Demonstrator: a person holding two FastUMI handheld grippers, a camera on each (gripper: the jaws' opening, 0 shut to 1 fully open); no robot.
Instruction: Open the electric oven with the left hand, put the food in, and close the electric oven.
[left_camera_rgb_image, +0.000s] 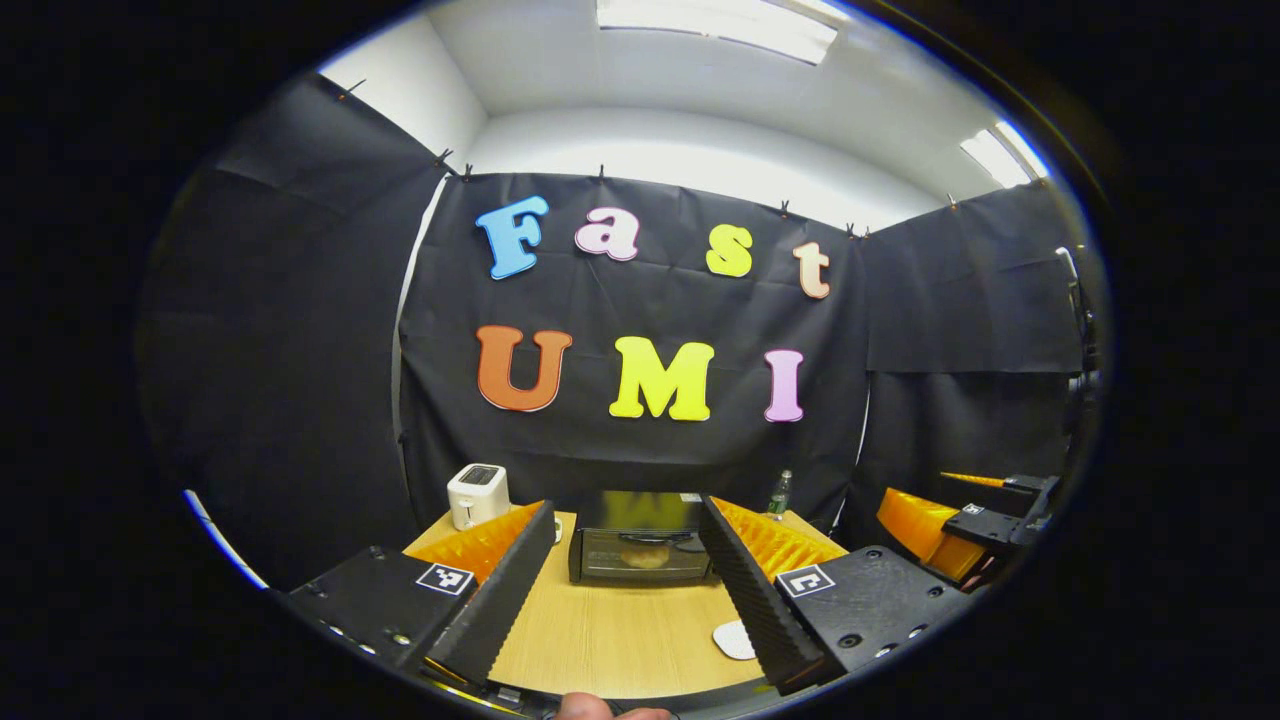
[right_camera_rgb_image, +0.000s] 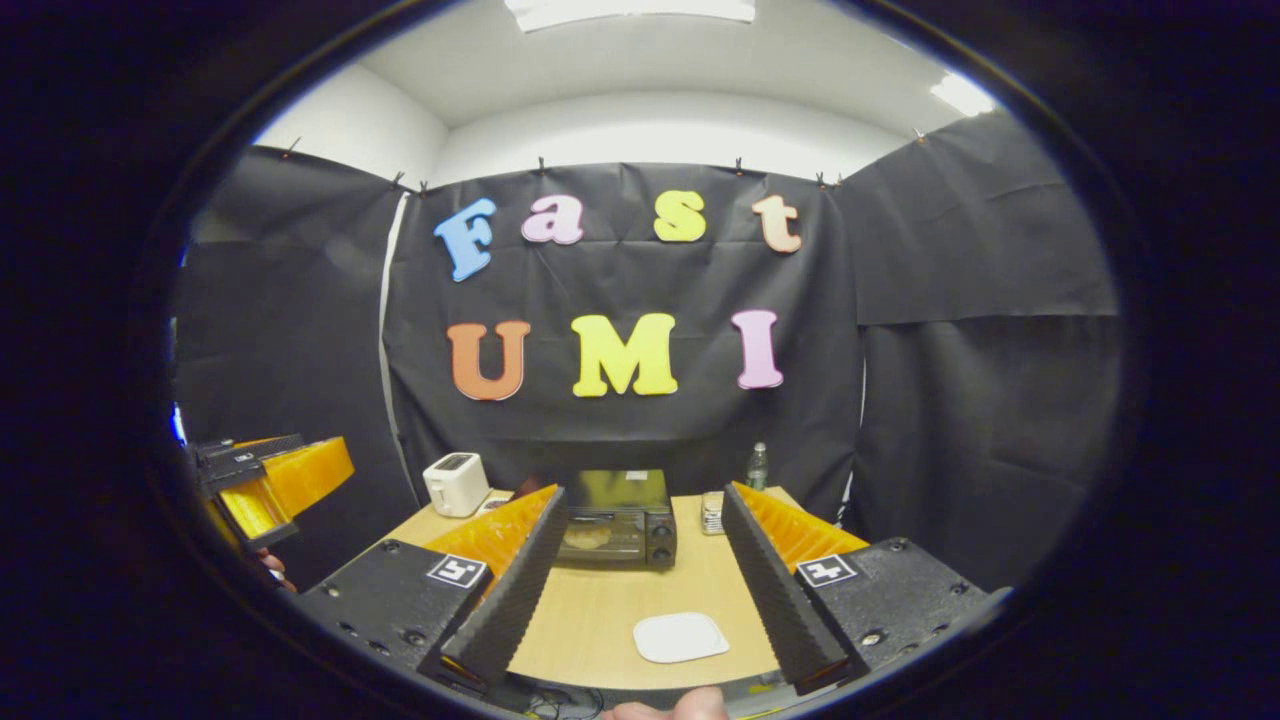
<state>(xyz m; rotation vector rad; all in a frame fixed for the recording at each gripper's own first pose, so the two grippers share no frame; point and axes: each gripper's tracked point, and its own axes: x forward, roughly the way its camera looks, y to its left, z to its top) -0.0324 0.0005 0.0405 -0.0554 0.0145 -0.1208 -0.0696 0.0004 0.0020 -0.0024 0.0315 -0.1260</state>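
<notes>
A small black electric oven (left_camera_rgb_image: 640, 548) stands at the back of the wooden table (left_camera_rgb_image: 600, 640), door shut. Through its glass a round pale piece of food (left_camera_rgb_image: 645, 556) shows inside. My left gripper (left_camera_rgb_image: 627, 505) is open, held back from the oven and above the table, with nothing between its fingers. In the right gripper view the oven (right_camera_rgb_image: 620, 520) sits straight ahead with the food (right_camera_rgb_image: 588, 538) behind the glass. My right gripper (right_camera_rgb_image: 642, 492) is open too and holds nothing. The left gripper (right_camera_rgb_image: 270, 480) hangs at the far left there; the right gripper (left_camera_rgb_image: 985, 520) appears at the right of the left gripper view.
An empty white plate (right_camera_rgb_image: 680, 636) lies near the table's front edge. A white toaster (right_camera_rgb_image: 455, 482) stands left of the oven, a small bottle (right_camera_rgb_image: 757, 466) and a small striped object (right_camera_rgb_image: 712, 512) to its right. Black cloth walls close in the booth.
</notes>
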